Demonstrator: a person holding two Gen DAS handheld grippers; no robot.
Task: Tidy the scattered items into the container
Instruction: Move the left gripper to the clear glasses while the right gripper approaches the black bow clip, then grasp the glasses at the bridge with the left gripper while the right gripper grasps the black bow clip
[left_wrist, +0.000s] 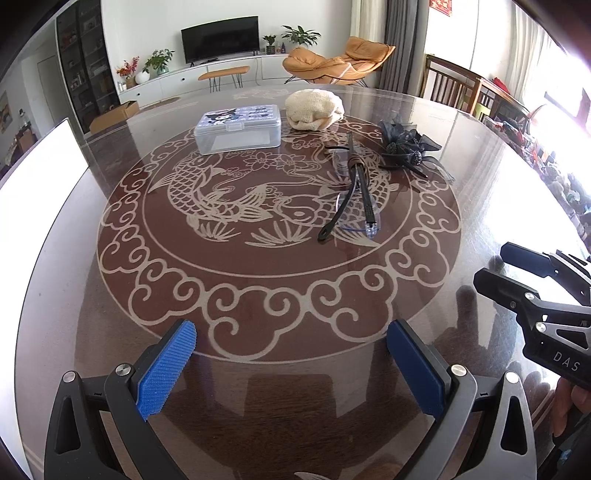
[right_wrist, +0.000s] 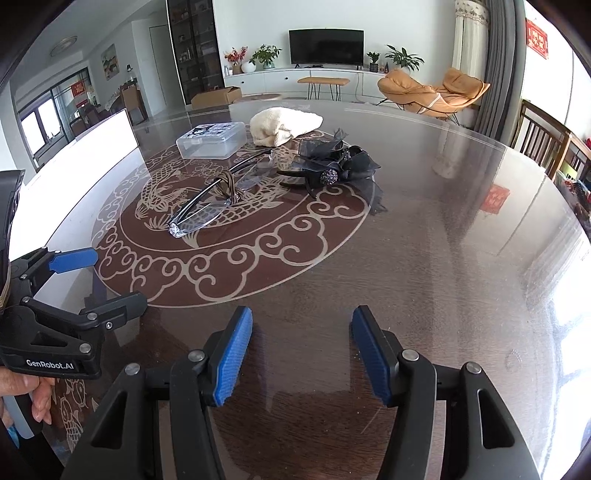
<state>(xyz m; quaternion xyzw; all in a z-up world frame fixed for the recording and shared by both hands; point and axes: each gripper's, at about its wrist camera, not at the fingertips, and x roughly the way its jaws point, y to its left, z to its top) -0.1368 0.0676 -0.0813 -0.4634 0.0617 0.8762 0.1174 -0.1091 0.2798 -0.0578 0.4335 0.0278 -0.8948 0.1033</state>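
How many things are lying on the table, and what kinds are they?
Box: 1
Cloth: 1
Hair clip: 1
Glasses: 1
Hair tie: 1
Total: 5

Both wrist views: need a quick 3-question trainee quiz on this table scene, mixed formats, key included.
1. True or false: the clear plastic lidded box has its lid shut.
2. What lies across the clear-lensed glasses? A) brown looped hair tie B) a spoon C) a pen
3. Fill in: both the left gripper and the right gripper are ____ and empty.

Key: 1 true; 2 A; 3 open.
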